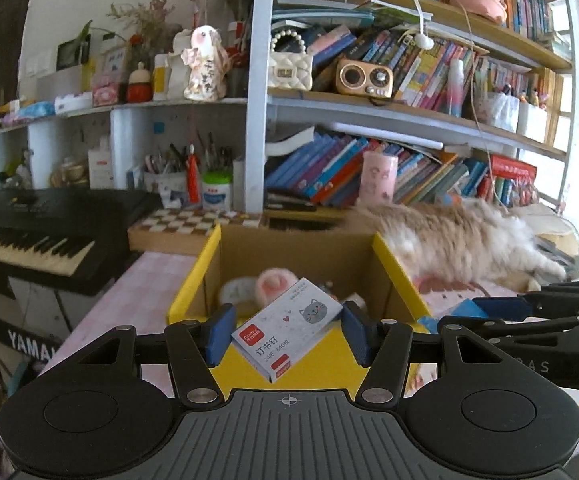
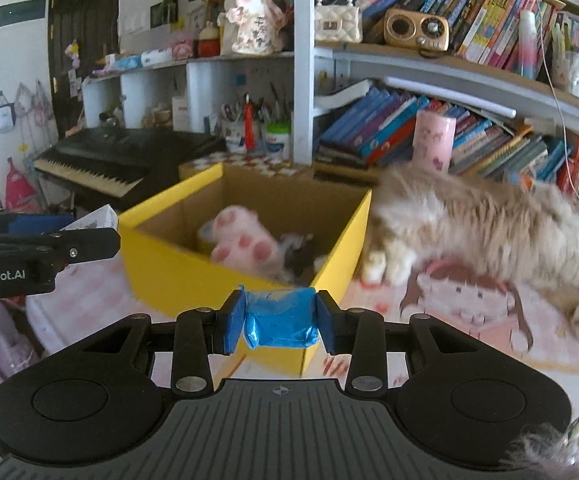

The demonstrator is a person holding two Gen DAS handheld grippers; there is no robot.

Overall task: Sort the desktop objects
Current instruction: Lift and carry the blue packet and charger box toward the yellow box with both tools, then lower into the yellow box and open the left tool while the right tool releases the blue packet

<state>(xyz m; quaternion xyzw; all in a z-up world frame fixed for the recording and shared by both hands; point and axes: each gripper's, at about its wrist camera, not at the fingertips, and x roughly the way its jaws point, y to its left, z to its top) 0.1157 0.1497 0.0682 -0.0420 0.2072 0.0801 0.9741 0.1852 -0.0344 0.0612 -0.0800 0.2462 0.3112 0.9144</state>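
My left gripper [image 1: 287,330] is shut on a white staple box with a grey cat drawing [image 1: 285,328], held tilted just in front of the yellow cardboard box [image 1: 193,280]. My right gripper [image 2: 279,322] is shut on a blue plastic packet [image 2: 279,320], held at the near corner of the same yellow box [image 2: 157,268]. Inside the box lie a pink paw plush [image 2: 245,244] and other small items. The right gripper shows at the right of the left wrist view [image 1: 529,308]; the left gripper shows at the left of the right wrist view [image 2: 41,248].
A fluffy cat [image 2: 489,224] lies on the pink desk mat right of the box. A black keyboard piano [image 1: 29,236] stands at the left. Bookshelves [image 1: 409,120], a pink cup [image 1: 377,176] and pen holders [image 1: 177,184] stand behind the box.
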